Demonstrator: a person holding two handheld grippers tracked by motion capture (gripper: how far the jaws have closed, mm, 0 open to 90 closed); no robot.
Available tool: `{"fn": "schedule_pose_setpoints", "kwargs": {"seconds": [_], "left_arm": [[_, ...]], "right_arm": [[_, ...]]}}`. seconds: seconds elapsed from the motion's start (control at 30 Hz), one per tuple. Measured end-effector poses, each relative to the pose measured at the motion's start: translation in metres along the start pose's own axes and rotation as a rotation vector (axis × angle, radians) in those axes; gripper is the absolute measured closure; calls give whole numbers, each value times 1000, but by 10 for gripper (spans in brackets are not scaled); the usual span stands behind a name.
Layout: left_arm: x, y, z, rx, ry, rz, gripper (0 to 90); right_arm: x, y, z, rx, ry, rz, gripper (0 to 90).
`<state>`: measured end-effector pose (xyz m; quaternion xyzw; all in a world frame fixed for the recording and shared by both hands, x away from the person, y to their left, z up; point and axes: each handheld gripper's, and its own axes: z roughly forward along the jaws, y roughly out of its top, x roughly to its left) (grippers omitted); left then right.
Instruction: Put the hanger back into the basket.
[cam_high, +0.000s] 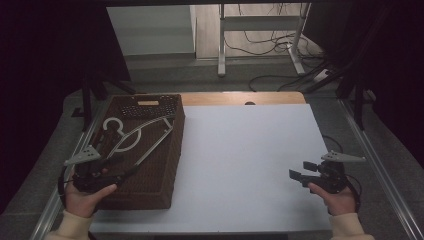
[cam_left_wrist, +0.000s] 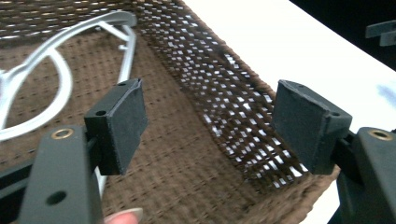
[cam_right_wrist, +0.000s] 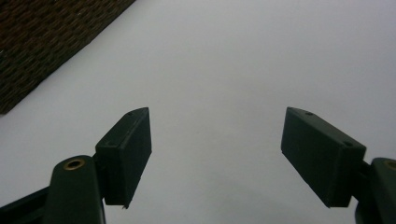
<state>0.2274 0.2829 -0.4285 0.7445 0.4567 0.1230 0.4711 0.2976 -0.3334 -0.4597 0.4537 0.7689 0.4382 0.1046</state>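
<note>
Left gripper (cam_left_wrist: 208, 121) is hanging wide open over the basket (cam_high: 170, 165), gripping nothing; hanger (cam_high: 131, 134) is lying inside w/ no contact. Right gripper (cam_right_wrist: 217, 154) is sitting released over bare table (cam_high: 250, 160) (basket wall's weave is showing up close in left gripper view).

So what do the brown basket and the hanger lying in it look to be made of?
Basket: woven wicker or rattan-like fibre, dark brown and matt; the open weave lets light through its side wall in the left gripper view. Hanger: smooth, pale grey-white, with a slight sheen; it looks like moulded plastic, though painted metal cannot be ruled out.
</note>
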Motion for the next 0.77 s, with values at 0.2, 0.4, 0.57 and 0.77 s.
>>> {"fn": "schedule_pose_setpoints", "kwargs": {"seconds": [0.2, 0.4, 0.57, 0.77], "left_arm": [[-25, 3, 16, 14, -31, 46, 243], [-36, 5, 28, 41, -33, 78, 233], [-35, 3, 30, 39, -18, 68, 219], [-33, 2, 29, 37, -3, 66, 210]], "right_arm": [[5, -1, 5, 38, 32, -44, 244], [7, -2, 6, 52, 42, -60, 244], [7, -2, 6, 51, 45, -68, 243], [9, -2, 7, 50, 46, -96, 231]]}}
